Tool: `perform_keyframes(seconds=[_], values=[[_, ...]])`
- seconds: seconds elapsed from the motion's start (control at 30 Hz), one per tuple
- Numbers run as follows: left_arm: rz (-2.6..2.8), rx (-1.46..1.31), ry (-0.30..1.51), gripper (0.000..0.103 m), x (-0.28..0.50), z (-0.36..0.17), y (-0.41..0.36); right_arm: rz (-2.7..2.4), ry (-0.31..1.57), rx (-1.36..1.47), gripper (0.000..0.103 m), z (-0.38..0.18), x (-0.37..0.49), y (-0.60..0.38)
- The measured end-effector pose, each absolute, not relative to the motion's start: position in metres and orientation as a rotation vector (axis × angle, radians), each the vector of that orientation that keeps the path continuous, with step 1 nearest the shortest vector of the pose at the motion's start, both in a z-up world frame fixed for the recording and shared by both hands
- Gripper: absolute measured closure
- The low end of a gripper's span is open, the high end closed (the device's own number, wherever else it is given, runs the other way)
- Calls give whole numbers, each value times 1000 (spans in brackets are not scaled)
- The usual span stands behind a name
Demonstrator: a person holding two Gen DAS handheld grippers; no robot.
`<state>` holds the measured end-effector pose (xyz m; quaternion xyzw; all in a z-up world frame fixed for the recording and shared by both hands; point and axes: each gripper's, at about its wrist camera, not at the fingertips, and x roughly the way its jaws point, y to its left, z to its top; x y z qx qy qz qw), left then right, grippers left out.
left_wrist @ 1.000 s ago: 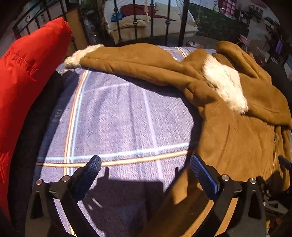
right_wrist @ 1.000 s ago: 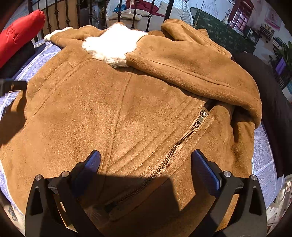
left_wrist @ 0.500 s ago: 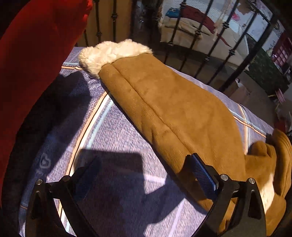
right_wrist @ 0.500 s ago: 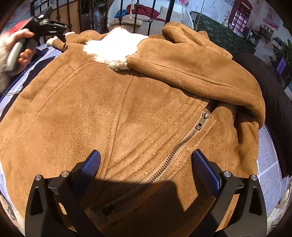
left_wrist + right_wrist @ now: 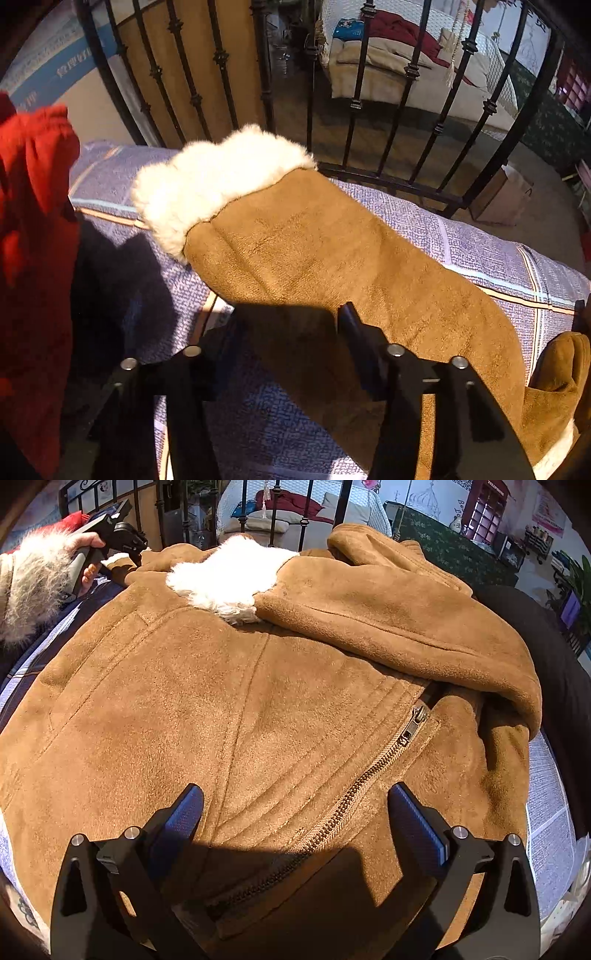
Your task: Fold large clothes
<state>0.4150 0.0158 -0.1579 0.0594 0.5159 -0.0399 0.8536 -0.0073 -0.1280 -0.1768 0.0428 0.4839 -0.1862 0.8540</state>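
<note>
A large brown suede jacket (image 5: 240, 709) with white fleece lining lies spread on the bed, zipper (image 5: 369, 775) running diagonally. One sleeve (image 5: 332, 266) with a white fleece cuff (image 5: 214, 177) stretches toward the bed's far corner. My left gripper (image 5: 291, 325) is partly open, its jaws astride the sleeve's near edge, just above the cloth. It also shows in the right wrist view (image 5: 122, 541), at the far left by the cuff. My right gripper (image 5: 295, 812) is open and empty, hovering over the jacket's lower front beside the zipper.
The bed has a purple plaid cover (image 5: 480, 243) and a black iron railing (image 5: 354, 99) at its far end. A red padded garment (image 5: 33, 229) lies at the left. A dark garment (image 5: 554, 646) lies along the right side.
My left gripper has moved forward along the sleeve toward the cuff, and its jaws have narrowed around the sleeve's edge. The right gripper has stayed nearly still over the jacket front.
</note>
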Motion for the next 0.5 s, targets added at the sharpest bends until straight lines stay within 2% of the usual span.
perform_keyframes(seconds=[0.03,0.13,0.33,0.5], values=[[-80,154,1068,71,414,-152,11,-391,1018,90,4,-177,-7,-128],[-115,177,990,81,404,-127,-1,-391,1015,92,4,-177,-7,-128],[-274,225,817,90,359,-54,-35,-392,1013,95,4,-176,-8,-129],[-526,224,727,90,287,-3,-82,-393,1013,100,4,-175,-8,-130]])
